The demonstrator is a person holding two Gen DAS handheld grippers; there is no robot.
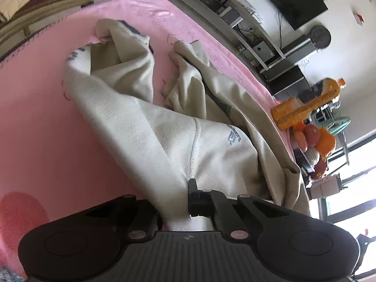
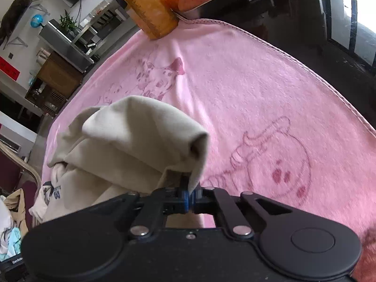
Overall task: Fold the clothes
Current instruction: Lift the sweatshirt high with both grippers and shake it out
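With both the left gripper point(image 1: 188, 202) and right gripper point(image 2: 189, 193) pinching the cream garment point(image 1: 145, 117), lift evenly toward twelve o'clock, keeping the cloth taut.

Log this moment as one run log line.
left gripper: shut on cream fleece garment | right gripper: shut on same | surface: pink towel

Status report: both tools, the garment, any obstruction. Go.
Left tool shut on garment. Right tool shut on garment too. Garment bunched on pink blanket. Bottle at the edge, clear.

Daylit, window point(image 1: 352, 188) glare blown out; fisheye-bent edges, slight blur
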